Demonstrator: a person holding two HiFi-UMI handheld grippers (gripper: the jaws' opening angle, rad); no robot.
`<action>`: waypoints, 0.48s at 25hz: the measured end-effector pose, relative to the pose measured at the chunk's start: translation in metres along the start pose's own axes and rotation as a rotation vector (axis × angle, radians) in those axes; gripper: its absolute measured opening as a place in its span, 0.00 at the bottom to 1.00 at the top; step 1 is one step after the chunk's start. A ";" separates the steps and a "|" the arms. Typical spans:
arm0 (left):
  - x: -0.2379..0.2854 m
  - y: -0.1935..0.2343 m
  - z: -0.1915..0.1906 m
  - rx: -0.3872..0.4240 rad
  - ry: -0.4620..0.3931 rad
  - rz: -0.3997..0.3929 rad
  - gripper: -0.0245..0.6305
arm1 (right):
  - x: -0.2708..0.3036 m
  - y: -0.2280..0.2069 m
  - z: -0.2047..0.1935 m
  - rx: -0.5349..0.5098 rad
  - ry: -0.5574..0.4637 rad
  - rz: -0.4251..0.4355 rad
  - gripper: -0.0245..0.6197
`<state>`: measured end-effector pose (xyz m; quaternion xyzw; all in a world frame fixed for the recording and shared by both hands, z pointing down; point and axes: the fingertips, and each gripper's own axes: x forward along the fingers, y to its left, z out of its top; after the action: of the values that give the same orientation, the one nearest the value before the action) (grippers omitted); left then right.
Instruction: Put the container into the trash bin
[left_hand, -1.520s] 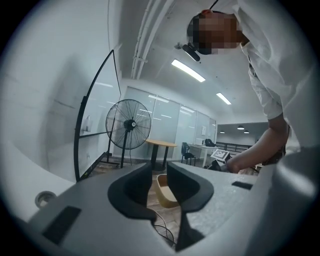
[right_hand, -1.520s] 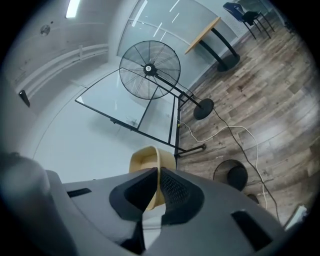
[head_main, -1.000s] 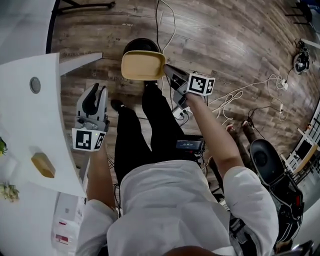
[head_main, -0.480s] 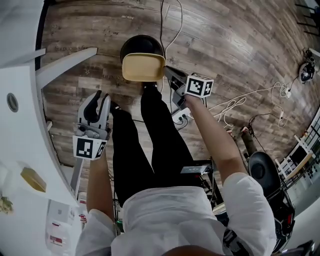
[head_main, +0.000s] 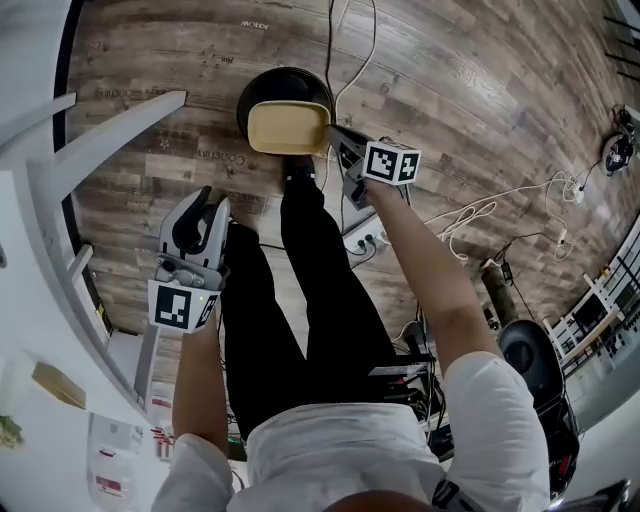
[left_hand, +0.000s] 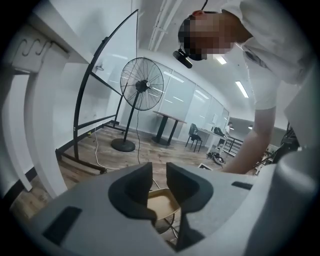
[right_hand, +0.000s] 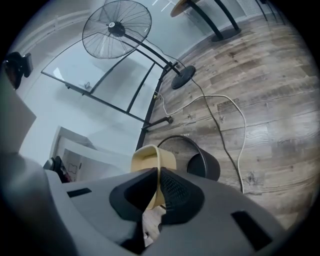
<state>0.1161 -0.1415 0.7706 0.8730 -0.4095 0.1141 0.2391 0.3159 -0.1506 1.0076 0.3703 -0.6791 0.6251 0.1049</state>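
A tan, shallow container hangs by its rim from my right gripper, which is shut on it. It sits directly over the round black trash bin on the wood floor. In the right gripper view the jaws pinch the container's thin wall, with the bin just beyond. My left gripper hangs at the left beside the person's leg, jaws a little apart and empty. In the left gripper view its jaws frame the container in the distance.
A white table with small items runs along the left. Cables and a power strip lie on the floor to the right. A standing fan and a black frame stand further off. The person's dark-trousered legs are below the bin.
Both grippers have sunk toward the floor. The container has come down with the right gripper and stays over the bin. The white table has slid toward the left edge of the head view.
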 end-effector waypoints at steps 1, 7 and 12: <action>0.002 0.001 -0.003 -0.003 0.001 -0.004 0.18 | 0.004 -0.008 0.000 0.012 -0.010 -0.011 0.10; 0.003 0.009 -0.024 -0.033 0.004 0.002 0.18 | 0.032 -0.030 -0.006 0.024 -0.016 -0.049 0.10; -0.002 0.017 -0.038 -0.040 0.019 0.004 0.18 | 0.046 -0.039 -0.013 0.014 -0.010 -0.072 0.10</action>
<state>0.1018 -0.1307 0.8078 0.8660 -0.4114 0.1145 0.2602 0.3040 -0.1533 1.0681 0.3984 -0.6613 0.6239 0.1212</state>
